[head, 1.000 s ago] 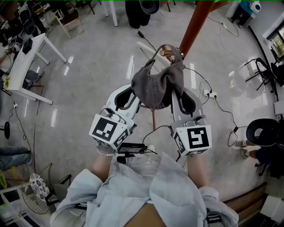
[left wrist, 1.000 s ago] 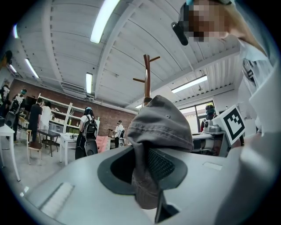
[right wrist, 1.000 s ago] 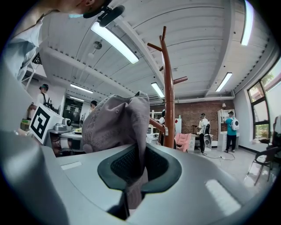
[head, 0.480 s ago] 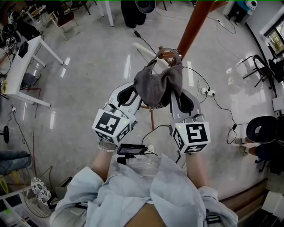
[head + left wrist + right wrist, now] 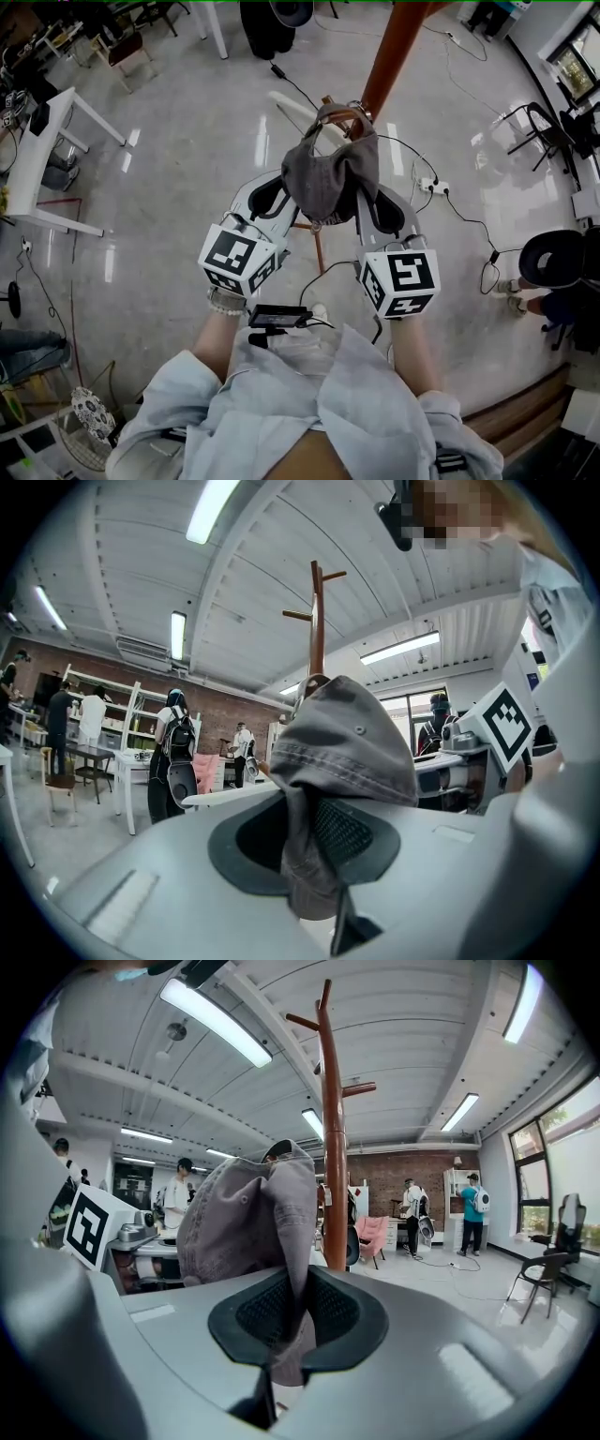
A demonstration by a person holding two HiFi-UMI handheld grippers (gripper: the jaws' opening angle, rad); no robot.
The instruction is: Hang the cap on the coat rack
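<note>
A grey cap [image 5: 330, 178] hangs between my two grippers, held up in front of the brown coat rack pole [image 5: 392, 52]. My left gripper [image 5: 286, 202] is shut on the cap's left edge, its fabric [image 5: 305, 846] pinched between the jaws. My right gripper [image 5: 367, 202] is shut on the cap's right edge [image 5: 286, 1326]. The cap's top [image 5: 339, 114] sits at a wooden peg of the rack; whether it rests on the peg I cannot tell. In the gripper views the coat rack [image 5: 333, 1138] rises just behind the cap [image 5: 347, 742], with pegs near its top [image 5: 317, 592].
White tables [image 5: 52, 141] stand at the far left. Cables and a power strip [image 5: 433, 187] lie on the glossy floor at the right. A black chair [image 5: 553, 262] is at the right edge. Several people [image 5: 173, 752] stand in the background.
Both grippers have carried the cap slightly up and forward, closer to the rack's pole and peg. Both grips on the cap are unchanged.
</note>
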